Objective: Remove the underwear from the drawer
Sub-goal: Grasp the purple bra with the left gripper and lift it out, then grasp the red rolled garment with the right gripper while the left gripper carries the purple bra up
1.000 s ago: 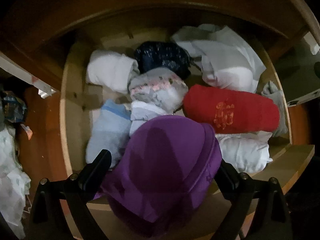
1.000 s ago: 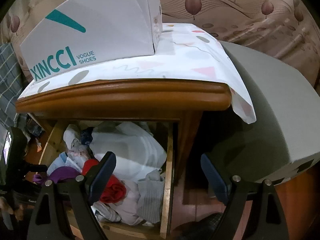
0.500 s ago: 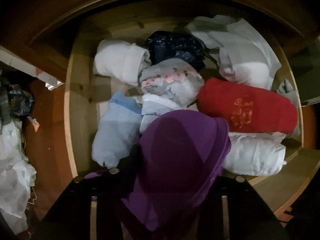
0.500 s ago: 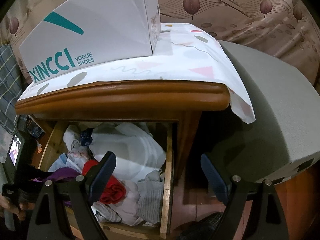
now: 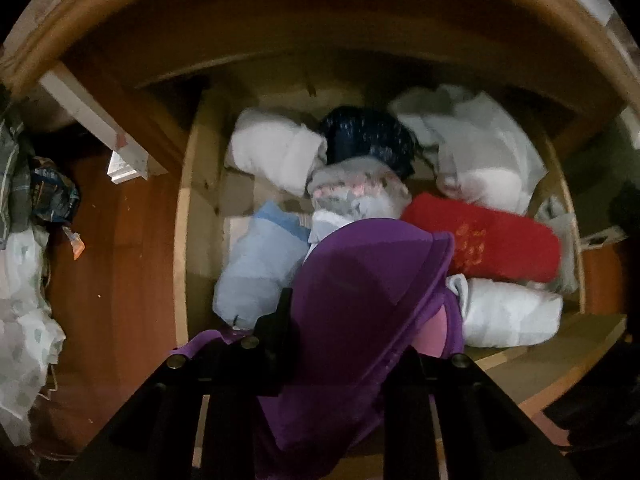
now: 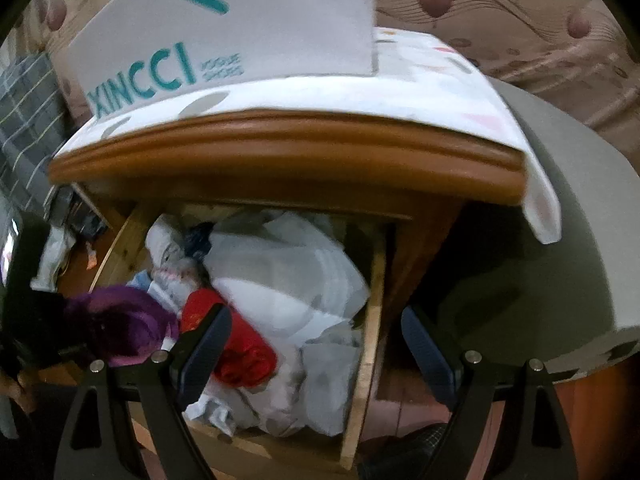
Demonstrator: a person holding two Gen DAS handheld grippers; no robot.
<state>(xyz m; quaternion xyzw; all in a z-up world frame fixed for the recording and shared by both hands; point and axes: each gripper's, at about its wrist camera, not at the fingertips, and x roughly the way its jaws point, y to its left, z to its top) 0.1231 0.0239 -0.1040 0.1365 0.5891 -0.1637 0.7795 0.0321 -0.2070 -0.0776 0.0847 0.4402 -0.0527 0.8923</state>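
Purple underwear [image 5: 360, 300]; red roll [image 5: 496, 240] (gold motif); navy speckled bundle [image 5: 368, 136]; white-teal box [image 6: 240, 32].

I read "XINCCI" in teal on the white shoe box [image 6: 240, 28] atop the nightstand [image 6: 280, 148]; the smaller words beside it were too blurred.

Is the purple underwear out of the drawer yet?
Not quite. The drawer is open, and the left tongs are closing on the purple underwear, which bunches between them. It still hangs over the folded clothes. The right tongs are open, empty.
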